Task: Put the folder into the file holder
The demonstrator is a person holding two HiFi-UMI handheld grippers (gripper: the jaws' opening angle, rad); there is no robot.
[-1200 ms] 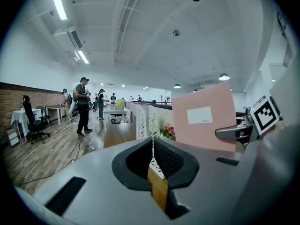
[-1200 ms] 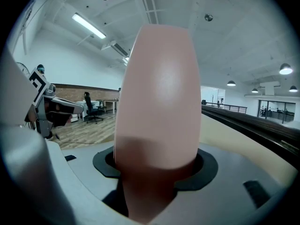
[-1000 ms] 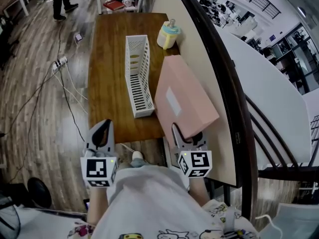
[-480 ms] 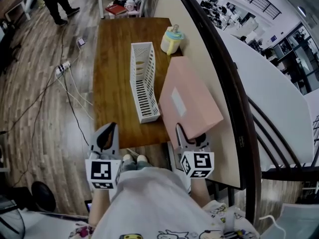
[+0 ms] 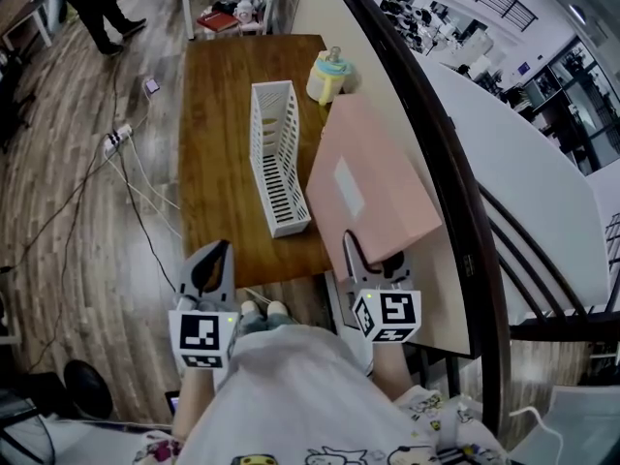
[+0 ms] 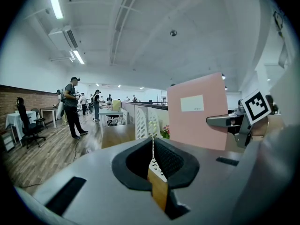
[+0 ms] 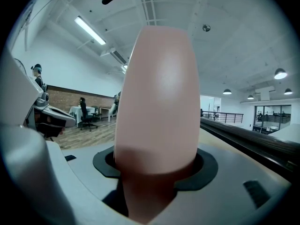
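Pink folder [image 5: 373, 187], tilted at three o'clock of the white file holder [image 5: 274, 158], is clamped in the fingers of the right gripper [image 5: 372, 258]. The left gripper [image 5: 207, 267], fingers together and empty, hovers at seven o'clock of the worktop [image 5: 218, 114].

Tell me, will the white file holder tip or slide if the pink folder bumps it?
The file holder looks like thin slotted plastic and empty, so probably light; a bump may slide it on the wooden table. It stands tall and narrow, so a sideways push from the pink folder could tip it.
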